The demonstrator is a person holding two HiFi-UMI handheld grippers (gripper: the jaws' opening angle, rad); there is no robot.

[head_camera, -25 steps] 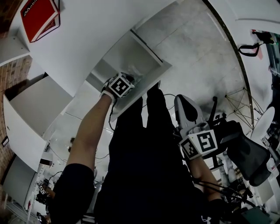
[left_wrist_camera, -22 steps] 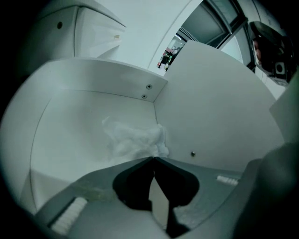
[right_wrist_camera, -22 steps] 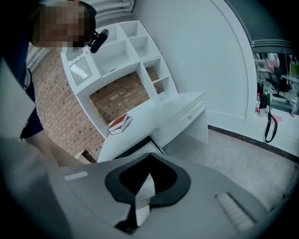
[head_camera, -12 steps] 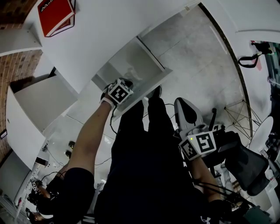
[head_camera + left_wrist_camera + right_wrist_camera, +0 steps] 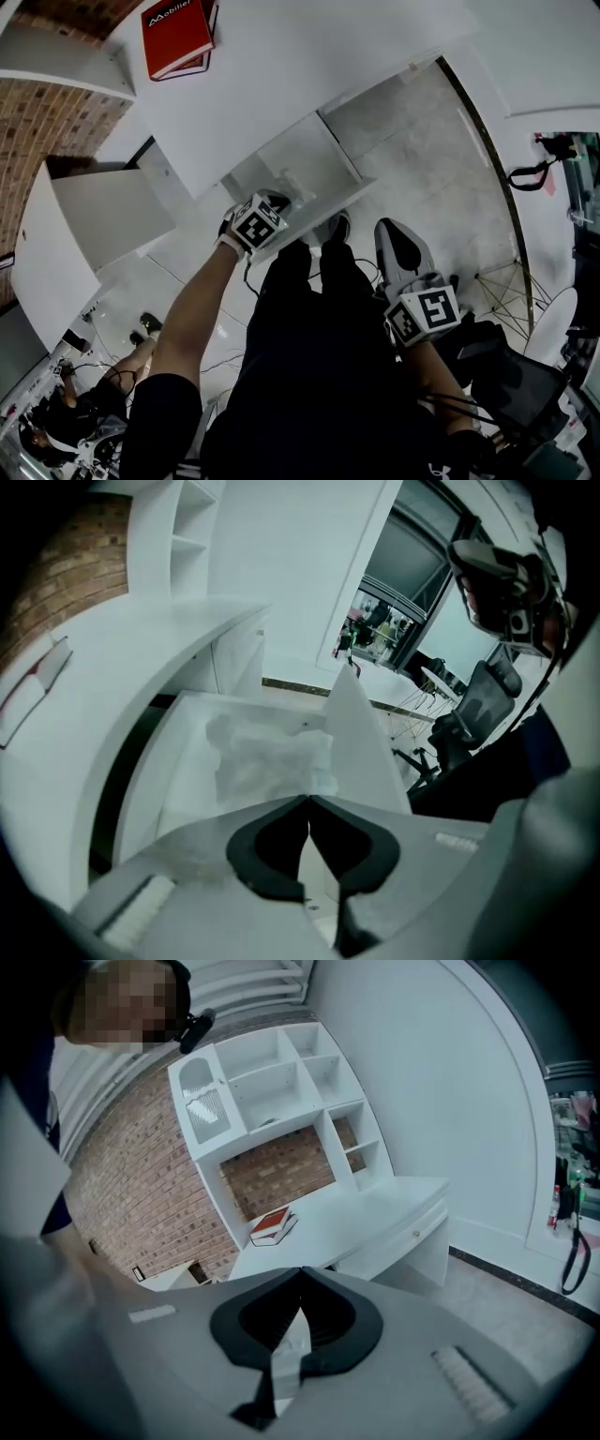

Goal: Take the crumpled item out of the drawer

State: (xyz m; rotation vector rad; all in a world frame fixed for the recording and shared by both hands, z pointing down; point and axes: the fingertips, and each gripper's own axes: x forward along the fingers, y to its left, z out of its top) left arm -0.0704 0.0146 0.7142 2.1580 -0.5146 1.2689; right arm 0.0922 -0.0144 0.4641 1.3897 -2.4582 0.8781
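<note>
The white desk drawer [image 5: 330, 187] stands pulled open, and a crumpled white item [image 5: 289, 182] lies inside it. In the left gripper view the crumpled item [image 5: 265, 761] fills the drawer's middle, just beyond my left gripper [image 5: 307, 803], whose jaws are shut with nothing between them. In the head view the left gripper [image 5: 274, 204] hovers at the drawer's near edge. My right gripper [image 5: 394, 239] is held low by the person's body, away from the drawer. The right gripper [image 5: 302, 1277] is shut and empty, pointing toward the desk [image 5: 375, 1211].
A red book [image 5: 176, 37] lies on the white desk top [image 5: 309, 66]. White shelves [image 5: 272, 1082] stand against a brick wall. A white cabinet [image 5: 84, 234] sits at the left. An office chair [image 5: 473, 710] and tiled floor [image 5: 422, 141] lie to the right.
The head view has swung, so the desk, book and drawer sit lower in the picture. My left gripper stays at the drawer's near edge; the right gripper stays by the body.
</note>
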